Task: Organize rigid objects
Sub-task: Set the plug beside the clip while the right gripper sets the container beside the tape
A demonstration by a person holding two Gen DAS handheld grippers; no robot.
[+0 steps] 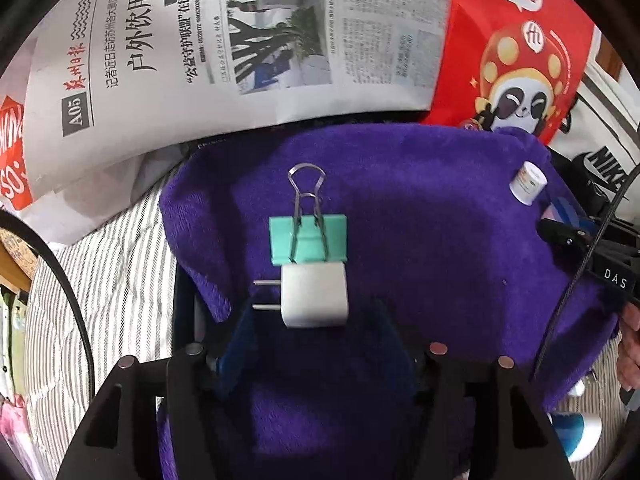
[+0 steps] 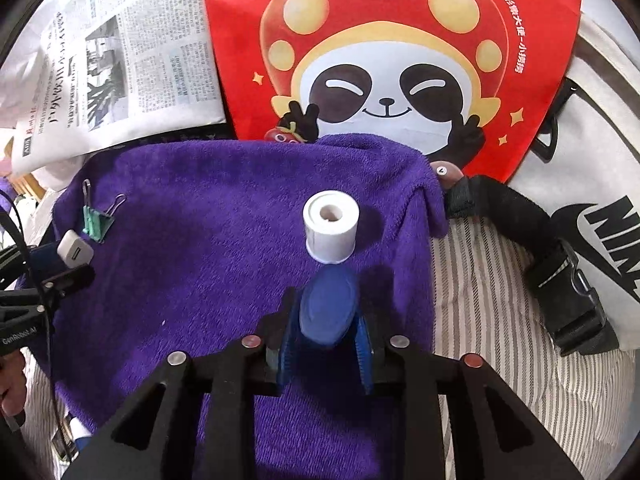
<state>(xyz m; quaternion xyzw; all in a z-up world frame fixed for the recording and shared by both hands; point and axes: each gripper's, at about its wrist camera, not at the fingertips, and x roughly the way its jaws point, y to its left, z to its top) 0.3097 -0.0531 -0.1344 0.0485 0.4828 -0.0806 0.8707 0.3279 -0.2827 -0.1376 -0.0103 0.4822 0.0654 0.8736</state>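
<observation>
I count four small things on the purple towel (image 1: 400, 208): one green binder clip (image 1: 308, 240), one white charger plug (image 1: 314, 295), one white spool (image 2: 330, 226) and one blue oval piece (image 2: 328, 308). My left tool (image 1: 316, 332) stands apart, its blue pads clear of the plug, which lies just in front of them with its two prongs pointing left and its far edge touching the clip. My right tool (image 2: 326, 344) is slightly parted, the blue piece between its pads; whether they press it I cannot tell. One newspaper (image 1: 200, 60) and one red panda bag (image 2: 380, 60) lie behind.
</observation>
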